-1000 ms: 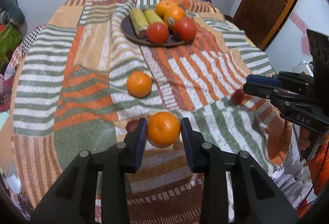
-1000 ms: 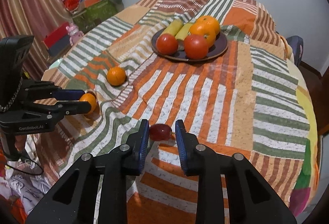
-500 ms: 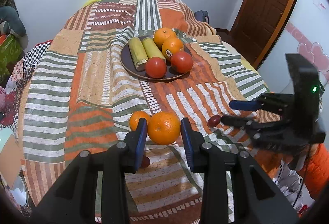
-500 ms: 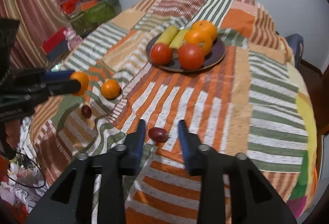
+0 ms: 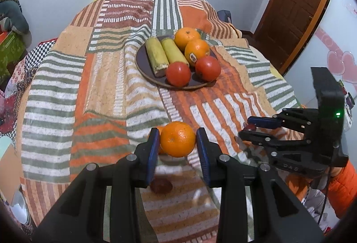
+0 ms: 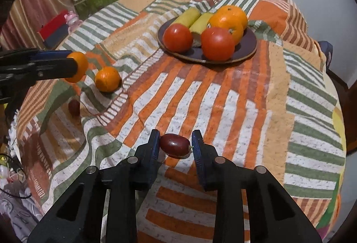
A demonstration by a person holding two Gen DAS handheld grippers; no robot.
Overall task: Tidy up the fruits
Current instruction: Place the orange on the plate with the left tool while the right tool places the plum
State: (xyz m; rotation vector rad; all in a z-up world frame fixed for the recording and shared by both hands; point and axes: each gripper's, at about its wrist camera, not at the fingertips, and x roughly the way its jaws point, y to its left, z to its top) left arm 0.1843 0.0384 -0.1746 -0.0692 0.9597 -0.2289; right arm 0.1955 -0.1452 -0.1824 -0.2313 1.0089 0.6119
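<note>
Nearest in the left wrist view, left gripper closed on an orange, blue pads pressed to both sides, fruit lifted clear of the striped patchwork cloth. Below it on the cloth, one small dark red fruit, blurred. Just behind the left finger, a sliver of a second loose orange, seen whole in the right wrist view, resting on the cloth beside the held one. Nearest in the right wrist view, right gripper narrowed onto a dark red oval fruit, both pads touching its ends, raised above the cloth. On that gripper's black body in the left wrist view, faint raised letters, seemingly "DAS", plus one lit green lamp. Farther back, near the middle of the cloth, one dark round plate carrying six pieces: two red tomatoes at the front, side by side; two yellow-green cut banana lengths lying parallel behind them; two oranges on the right, the nearer with a small oval sticker, print too small to read. Count overall: four oranges, two tomatoes, two banana lengths, two dark red fruits. Beyond, a brown wooden door to the right and pink hearts on the wall.
</note>
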